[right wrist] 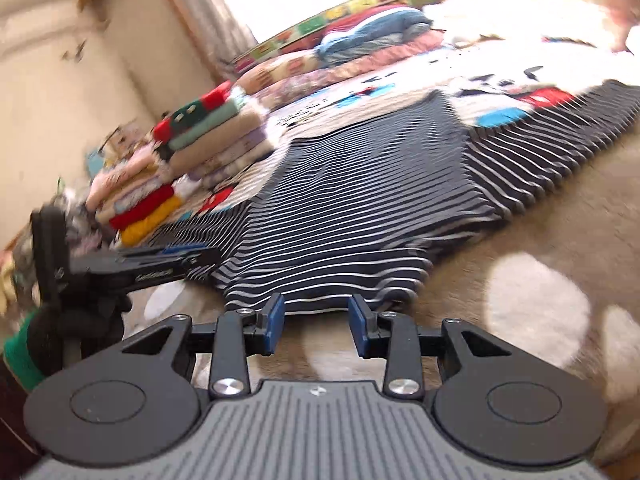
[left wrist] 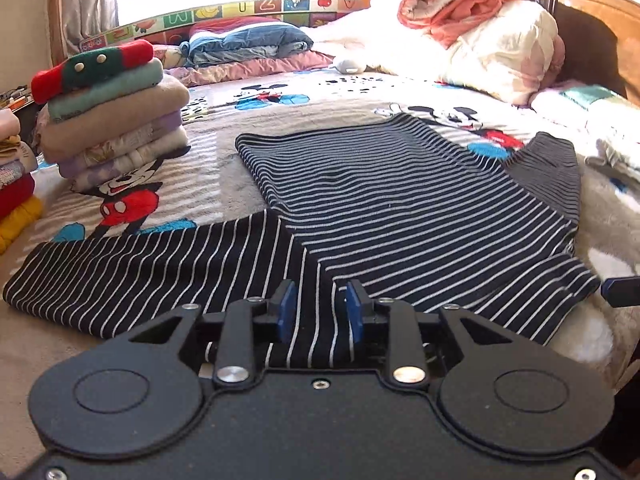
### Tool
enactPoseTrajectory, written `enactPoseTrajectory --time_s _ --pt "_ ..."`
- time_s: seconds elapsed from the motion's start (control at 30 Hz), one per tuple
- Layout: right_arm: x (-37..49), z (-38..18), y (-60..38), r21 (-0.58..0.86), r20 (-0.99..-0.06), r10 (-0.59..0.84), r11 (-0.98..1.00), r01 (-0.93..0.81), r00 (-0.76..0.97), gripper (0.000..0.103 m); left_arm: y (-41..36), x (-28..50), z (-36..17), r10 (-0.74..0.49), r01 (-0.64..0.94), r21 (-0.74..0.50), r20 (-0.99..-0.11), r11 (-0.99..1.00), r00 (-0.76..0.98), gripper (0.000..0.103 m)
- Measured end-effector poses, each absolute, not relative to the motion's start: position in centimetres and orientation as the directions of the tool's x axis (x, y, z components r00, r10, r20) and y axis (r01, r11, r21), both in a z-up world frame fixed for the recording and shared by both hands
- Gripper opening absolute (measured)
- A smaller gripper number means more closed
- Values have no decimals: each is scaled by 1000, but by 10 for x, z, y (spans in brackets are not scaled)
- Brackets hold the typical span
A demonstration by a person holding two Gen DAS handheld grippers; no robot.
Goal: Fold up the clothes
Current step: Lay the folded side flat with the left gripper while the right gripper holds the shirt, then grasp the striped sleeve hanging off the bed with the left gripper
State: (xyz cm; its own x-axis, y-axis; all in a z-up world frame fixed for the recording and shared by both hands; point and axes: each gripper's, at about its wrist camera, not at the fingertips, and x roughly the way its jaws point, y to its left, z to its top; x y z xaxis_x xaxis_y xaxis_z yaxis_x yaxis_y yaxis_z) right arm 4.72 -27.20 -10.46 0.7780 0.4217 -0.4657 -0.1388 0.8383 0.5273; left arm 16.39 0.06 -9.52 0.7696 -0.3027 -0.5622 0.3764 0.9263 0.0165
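Note:
A navy shirt with thin white stripes lies spread flat on the bed, one sleeve stretched out to the left. My left gripper hovers low over the shirt's near edge. Its blue pads stand apart and the striped cloth lies flat beneath them, not pinched. In the right wrist view the shirt is blurred. My right gripper is open just short of its near edge, with only the beige blanket between the pads. The left gripper reaches in from the left over the sleeve. The right gripper's tip shows at the right edge.
A tall stack of folded clothes stands on the cartoon-mouse bed sheet at the left, with a second stack beside it. Rolled quilts and folded bedding fill the back. A wooden headboard is at the right. A green sleeve shows.

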Motion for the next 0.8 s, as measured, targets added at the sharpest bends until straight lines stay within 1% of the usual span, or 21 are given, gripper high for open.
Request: enactPoseTrajectory --time_s 0.03,0.07,0.17,0.23,0.33,0.4,0.47,0.53,0.63,0.7,0.8 --pt "43 -108 -293 584 -457 405 808 -77 792 38 -3 164 -91 -317 374 -11 -552 928 771 44" --pt "38 -114 -315 633 -445 377 774 -13 812 39 -7 164 -88 -333 372 -40 -543 927 771 48" --pt "28 -133 -350 696 -431 328 714 78 840 40 -24 163 -80 -373 370 -116 -529 922 763 50" --pt "23 -143 -366 718 -427 303 686 116 852 44 -35 165 -77 -386 361 -155 -530 919 755 56" --pt "21 -159 -380 763 -408 309 632 135 859 45 -47 168 -78 -413 343 -229 -541 911 733 58" --pt "26 -161 -386 761 -404 321 638 120 857 45 -58 164 -78 -418 345 -237 -543 908 728 58" --pt "32 -157 -383 723 -417 322 684 96 850 45 -71 157 -78 -412 355 -212 -546 910 730 58" --pt "37 -155 -383 710 -412 324 700 77 851 47 -89 149 -78 -412 385 -170 -551 907 726 58" --pt "40 -159 -400 776 -361 324 624 89 874 49 -123 134 -79 -413 451 -74 -552 890 724 58" --pt "39 -162 -417 827 -317 310 553 101 896 49 -152 123 -84 -407 501 21 -555 865 725 58" --pt "38 -165 -445 873 -275 261 472 126 925 52 -190 115 -95 -397 552 131 -562 824 726 58"
